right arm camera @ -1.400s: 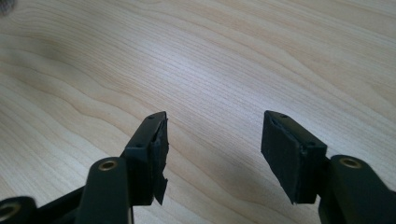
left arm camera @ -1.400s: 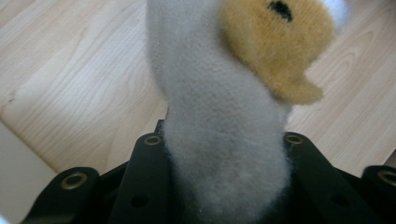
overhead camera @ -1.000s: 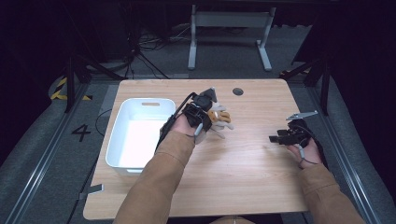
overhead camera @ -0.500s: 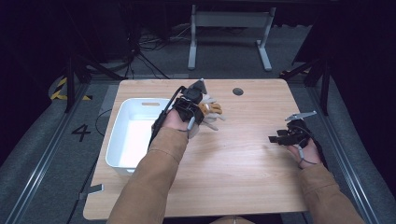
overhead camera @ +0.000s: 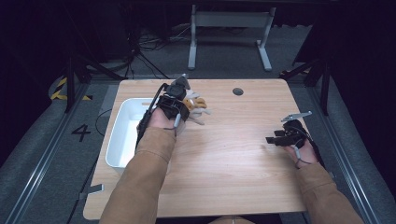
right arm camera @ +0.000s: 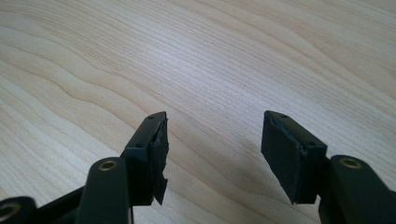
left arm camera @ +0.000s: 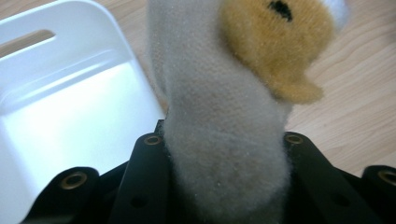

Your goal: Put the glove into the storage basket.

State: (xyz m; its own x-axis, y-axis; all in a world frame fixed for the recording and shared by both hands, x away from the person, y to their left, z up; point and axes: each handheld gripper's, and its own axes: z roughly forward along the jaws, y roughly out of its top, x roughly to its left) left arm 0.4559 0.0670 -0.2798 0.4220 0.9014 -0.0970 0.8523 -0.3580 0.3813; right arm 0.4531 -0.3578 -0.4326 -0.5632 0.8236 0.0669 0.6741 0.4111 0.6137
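Can't really make out what the stuffed toy (left arm camera: 219, 121) is — the left gripper view sits so close that its top is cut off, and you just get grey-beige plush with an orange fuzzy patch and a dark spot on it. From the high view the left claw (overhead camera: 180, 100) covers most of the toy, with only orange and pale bits poking out to the right. That claw is clamped on the toy, jaws pressed in on both sides of the grey part. It sits over the bench (overhead camera: 224, 163) just beside the right wall of the white tub (overhead camera: 122, 135), near the far edge. The right claw (overhead camera: 276, 137) is well apart from all that, close to the bench's right edge, jaws spread with nothing between them — just bare light wood grain under it. The middle of the bench is open. Around it: dark grey floor, cables, a metal stand (overhead camera: 229, 28) at the back.
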